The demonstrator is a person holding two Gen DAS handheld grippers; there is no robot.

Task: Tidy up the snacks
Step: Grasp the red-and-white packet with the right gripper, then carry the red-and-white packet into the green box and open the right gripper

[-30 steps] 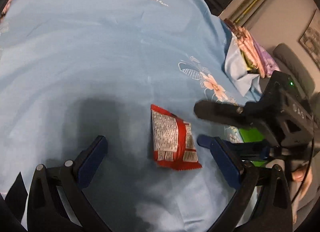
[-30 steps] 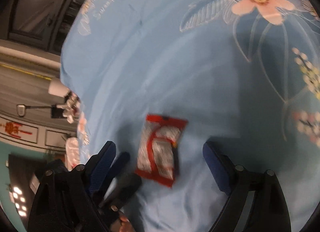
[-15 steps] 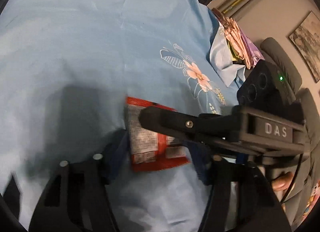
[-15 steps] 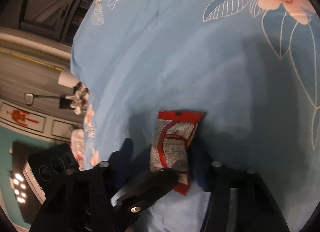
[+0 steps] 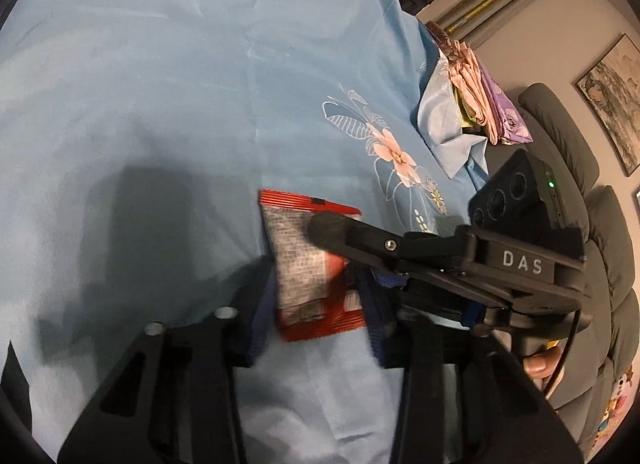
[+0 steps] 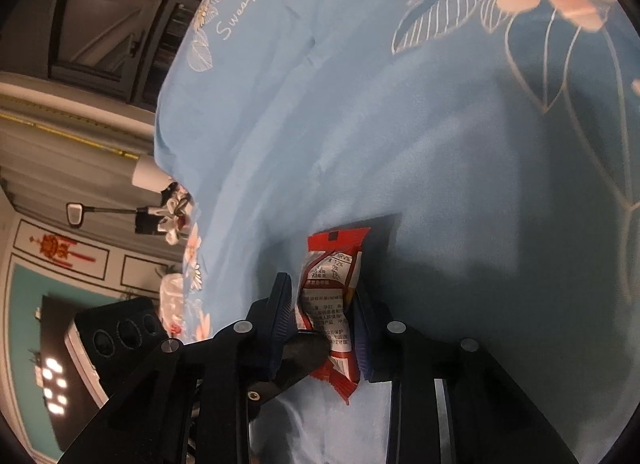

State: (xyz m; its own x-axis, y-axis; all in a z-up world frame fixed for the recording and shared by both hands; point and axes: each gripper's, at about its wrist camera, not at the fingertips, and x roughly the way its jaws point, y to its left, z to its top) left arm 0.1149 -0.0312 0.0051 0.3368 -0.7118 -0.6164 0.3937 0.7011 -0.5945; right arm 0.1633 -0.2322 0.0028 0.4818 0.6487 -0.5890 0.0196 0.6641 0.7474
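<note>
Left claw (image 5: 316, 304): jaws closing, blue pads on either side of the red snack packet (image 5: 312, 264), which lies on the light blue floral sheet (image 5: 160, 83). Pad contact with the packet's edges appears made, but blur leaves this uncertain. Right claw (image 6: 324, 328): jaws closing, narrow, pads pressing the same packet (image 6: 332, 296) at its near part. In the left wrist view, a black finger (image 5: 352, 236) of the right claw crosses the packet's right half and hides it. Packet print is unreadable there. A fingertip (image 5: 540, 362) shows at the right edge; the hand is otherwise hidden. Folded fabrics (image 5: 480, 103) lie far right, partly cut off.
</note>
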